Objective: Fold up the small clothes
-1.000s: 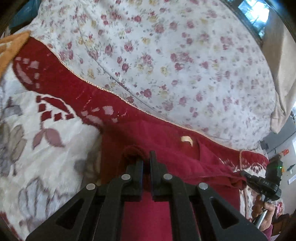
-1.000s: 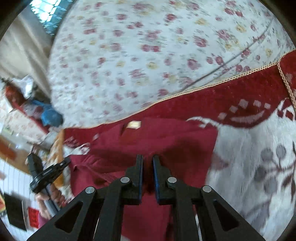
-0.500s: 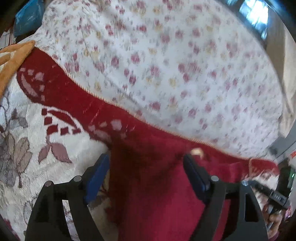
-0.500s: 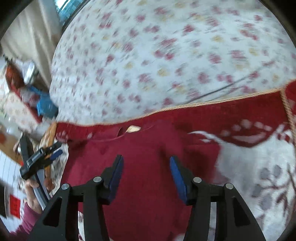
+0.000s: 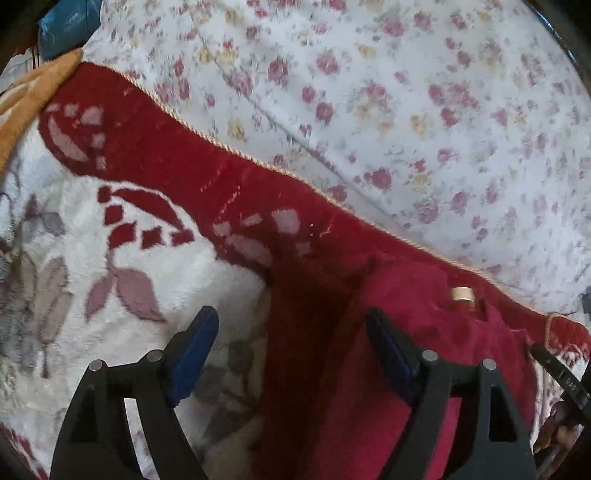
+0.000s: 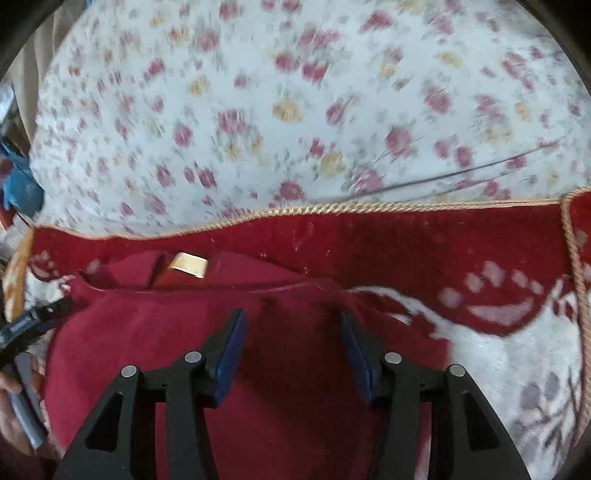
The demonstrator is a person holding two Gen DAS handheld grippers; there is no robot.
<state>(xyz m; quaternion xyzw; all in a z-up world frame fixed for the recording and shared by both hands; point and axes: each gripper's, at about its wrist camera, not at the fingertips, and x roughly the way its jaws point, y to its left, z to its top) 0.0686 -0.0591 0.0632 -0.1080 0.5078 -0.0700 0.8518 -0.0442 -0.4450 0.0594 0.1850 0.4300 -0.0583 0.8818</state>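
Note:
A dark red garment (image 5: 388, 369) lies flat on a red and white patterned blanket (image 5: 110, 258); its collar with a tan label (image 5: 462, 294) points away from me. My left gripper (image 5: 291, 332) is open and empty, its jaws spread over the garment's left edge. In the right wrist view the same garment (image 6: 184, 350) and its label (image 6: 189, 263) show. My right gripper (image 6: 291, 328) is open and empty above the garment's right part. The other gripper's tip (image 6: 33, 321) shows at the left edge.
The blanket (image 6: 498, 350) has a gold corded edge (image 6: 332, 211). Beyond it lies a white sheet with red flowers (image 5: 406, 110). An orange cloth (image 5: 26, 96) and a blue object (image 5: 66, 22) sit at the far left.
Both grippers were shut on the red garment a second ago. Both have opened, let it go and lifted back. The garment now lies flat.

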